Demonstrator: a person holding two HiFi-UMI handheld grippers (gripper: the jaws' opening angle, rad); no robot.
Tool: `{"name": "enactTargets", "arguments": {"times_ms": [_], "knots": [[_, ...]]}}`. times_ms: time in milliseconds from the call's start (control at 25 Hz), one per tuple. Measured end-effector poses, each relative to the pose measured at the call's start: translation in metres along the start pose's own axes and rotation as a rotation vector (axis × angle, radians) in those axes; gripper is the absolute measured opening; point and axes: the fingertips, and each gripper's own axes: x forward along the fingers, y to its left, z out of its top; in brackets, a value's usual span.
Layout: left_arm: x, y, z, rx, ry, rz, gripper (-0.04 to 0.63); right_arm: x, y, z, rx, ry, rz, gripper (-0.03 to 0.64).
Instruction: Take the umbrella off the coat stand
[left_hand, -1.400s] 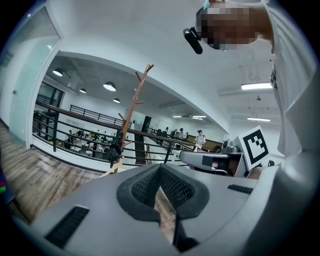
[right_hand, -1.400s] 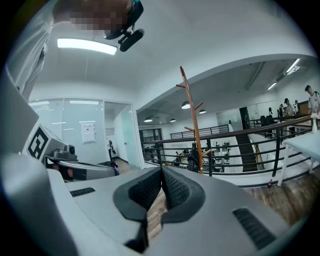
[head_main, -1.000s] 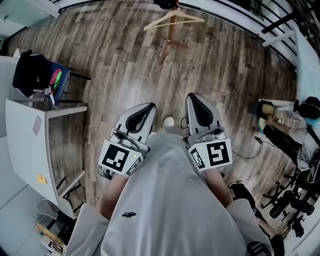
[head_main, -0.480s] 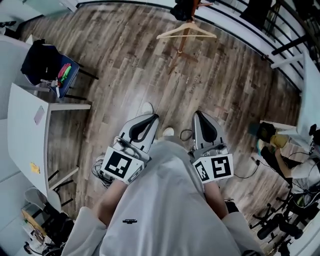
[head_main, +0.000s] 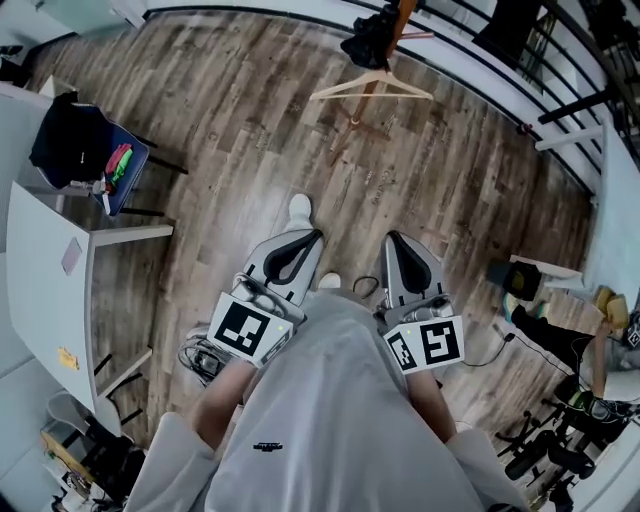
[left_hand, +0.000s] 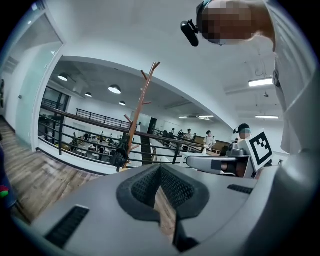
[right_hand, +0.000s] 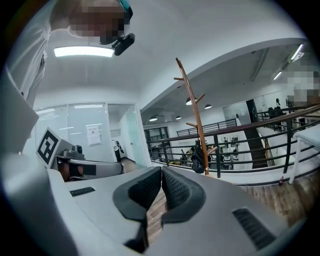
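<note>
The wooden coat stand rises at the top of the head view, by the railing. A black folded umbrella hangs on it, and a wooden hanger hangs just below. In the left gripper view the umbrella is a dark bundle low on the stand; in the right gripper view the umbrella hangs on the stand. My left gripper and right gripper are held side by side in front of my body, both shut and empty, still well short of the stand.
A white table and a chair with a black bag stand at the left. A black railing runs behind the stand. A person sits at the right among equipment. Cables lie on the wooden floor.
I have walked forward: the coat stand and umbrella have come further into view at the top, and the table and chair slid slightly back. Both grippers stayed shut, side by side.
</note>
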Motion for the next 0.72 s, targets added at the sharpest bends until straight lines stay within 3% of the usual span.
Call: {"name": "enactTargets", "arguments": {"times_ms": [280,520,720], "knots": [[0.044,0.08,0.045,0.011,-0.01,-0.053,0.02,0.085,-0.006,0.03,0.013,-0.002,-0.055,0.035],[0.079,0.154,0.086,0.035,-0.017,-0.125,0.02,0.162,-0.019,0.066,0.023,-0.034,-0.156,0.035],[0.112,0.203,0.113,0.049,-0.064,-0.173,0.02,0.213,-0.03,0.088,0.004,-0.051,-0.213,0.035]]}}
